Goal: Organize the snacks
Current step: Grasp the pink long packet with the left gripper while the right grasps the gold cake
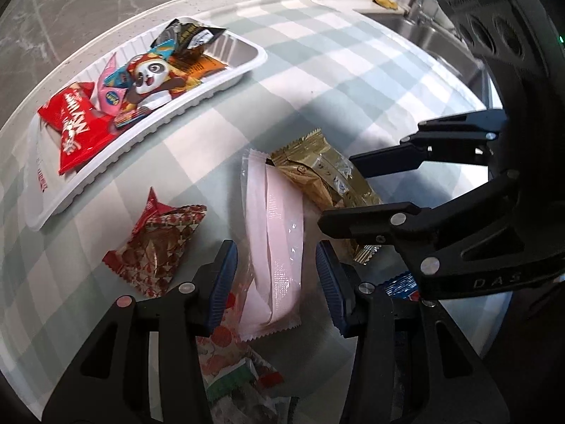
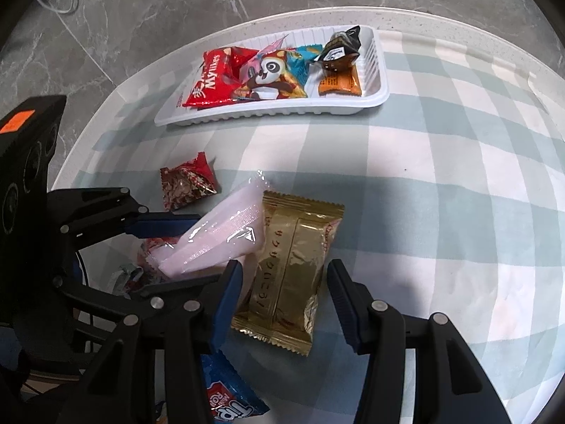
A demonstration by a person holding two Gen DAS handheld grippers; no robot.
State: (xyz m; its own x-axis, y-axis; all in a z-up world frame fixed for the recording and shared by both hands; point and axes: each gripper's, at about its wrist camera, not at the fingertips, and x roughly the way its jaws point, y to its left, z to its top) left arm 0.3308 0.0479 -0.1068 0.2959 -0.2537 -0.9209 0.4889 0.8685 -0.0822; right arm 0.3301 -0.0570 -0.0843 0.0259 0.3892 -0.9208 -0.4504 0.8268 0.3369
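A pale pink packet [image 1: 275,247] lies on the checked cloth between the blue pads of my left gripper [image 1: 275,282]; the jaws stand open, with a gap on both sides. Beside it lies a gold packet [image 2: 289,275], half under the pink packet's [image 2: 226,236] edge. My right gripper [image 2: 284,300] straddles the gold packet, open, pads not touching it. In the left wrist view the right gripper [image 1: 335,192] reaches in from the right over the gold packet [image 1: 317,176]. In the right wrist view the left gripper [image 2: 201,251] comes in from the left. The white tray [image 1: 159,130] holds several snacks.
A red patterned triangular packet [image 1: 159,243] lies left of the pink one. A blue packet [image 2: 226,388] and a red-and-white wrapper [image 1: 229,353] lie near the front under the grippers. The tray [image 2: 268,115] sits near the counter's far edge; a steel sink [image 1: 423,35] is at the back right.
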